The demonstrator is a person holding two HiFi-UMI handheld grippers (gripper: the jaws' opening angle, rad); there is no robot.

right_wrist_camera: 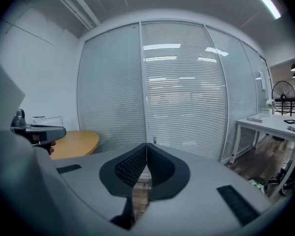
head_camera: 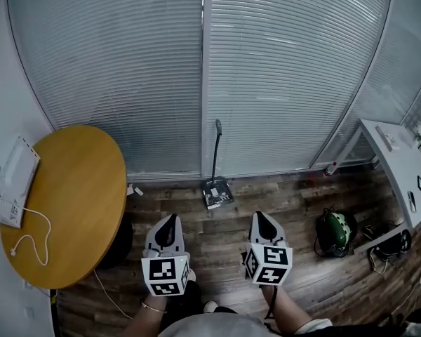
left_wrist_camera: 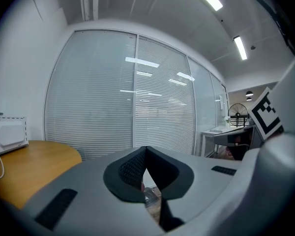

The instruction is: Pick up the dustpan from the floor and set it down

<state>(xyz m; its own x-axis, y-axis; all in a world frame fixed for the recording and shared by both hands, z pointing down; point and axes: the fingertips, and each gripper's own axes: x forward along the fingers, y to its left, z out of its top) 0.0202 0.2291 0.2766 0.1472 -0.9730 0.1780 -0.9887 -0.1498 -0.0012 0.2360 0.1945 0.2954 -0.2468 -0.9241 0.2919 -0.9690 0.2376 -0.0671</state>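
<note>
Left gripper (head_camera: 170, 221) has its jaws shut tip to tip, and nothing is in them. Right gripper (head_camera: 262, 217) is shut the same way and is empty too. Both are held side by side, low over the floor (head_camera: 295, 202), and each has a cube with black and white squares on its back end. They point a little down, toward the wall of blinds (head_camera: 126, 69). The dustpan (head_camera: 217, 192) is on the wood floor out in front of them, well apart from both sets of jaws. From above it sits between the two grippers, right up by the bottom of the blinds. Its long handle (head_camera: 217, 149) stands up straight, next to the post in the middle of the wall. No gripper is touching it. On the left is a round yellow table (head_camera: 77, 188). A white box (head_camera: 17, 181) lies near its far edge, and a white cord (head_camera: 35, 237) runs from the box across the top. On the right a white desk (head_camera: 400, 160) stands by the glass, and a green thing (head_camera: 337, 230) lies on the floor next to it.
</note>
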